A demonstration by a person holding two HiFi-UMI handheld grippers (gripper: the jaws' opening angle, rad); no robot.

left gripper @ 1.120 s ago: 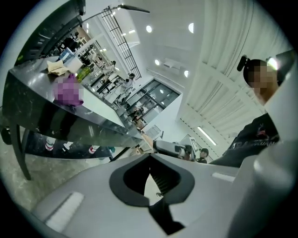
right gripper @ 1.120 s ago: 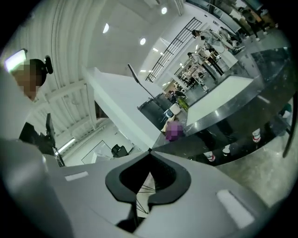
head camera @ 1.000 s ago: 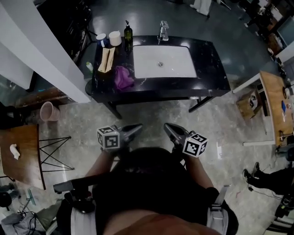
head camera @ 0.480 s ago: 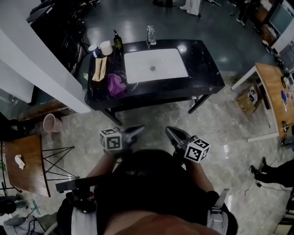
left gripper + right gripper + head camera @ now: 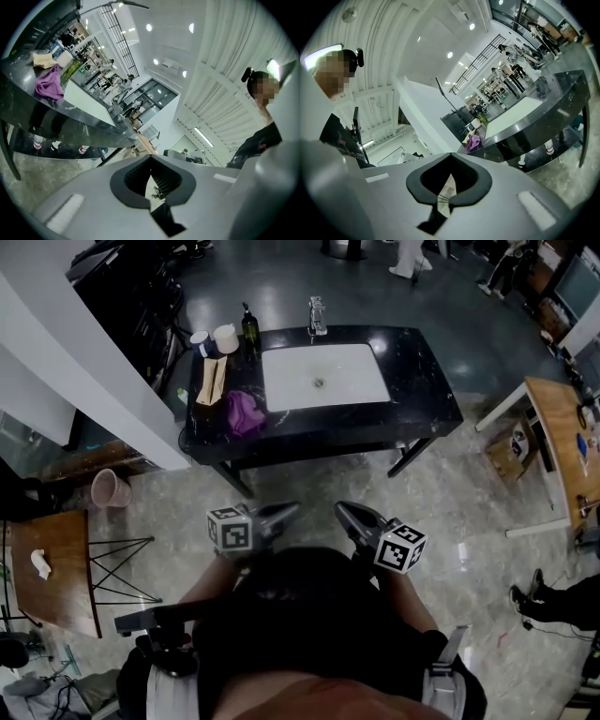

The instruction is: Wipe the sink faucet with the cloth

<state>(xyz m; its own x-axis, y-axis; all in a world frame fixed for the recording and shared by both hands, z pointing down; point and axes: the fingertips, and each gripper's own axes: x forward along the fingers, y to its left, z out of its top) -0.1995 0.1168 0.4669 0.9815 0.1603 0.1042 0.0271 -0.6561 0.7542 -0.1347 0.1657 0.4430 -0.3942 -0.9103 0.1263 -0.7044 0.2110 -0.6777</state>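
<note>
Cloth [image 5: 244, 412], purple and crumpled, lies on the black counter [image 5: 422, 381] at 9 o'clock from the white sink basin [image 5: 352, 381], just beside its rim. The faucet [image 5: 318, 315] stands at the basin's 12 o'clock edge, well apart from the cloth. A dark bottle [image 5: 250, 329] and a white cup [image 5: 225, 337] stand at about 10 o'clock from the faucet.

Both grippers are held in front of the person's body, at 6 o'clock from the counter and well apart from it, over the pale floor. The left gripper [image 5: 286, 512] has its jaws pressed together with nothing between them. The right gripper [image 5: 349, 514] is likewise closed and empty. Both point toward 12 o'clock, tips angled toward each other.
</note>
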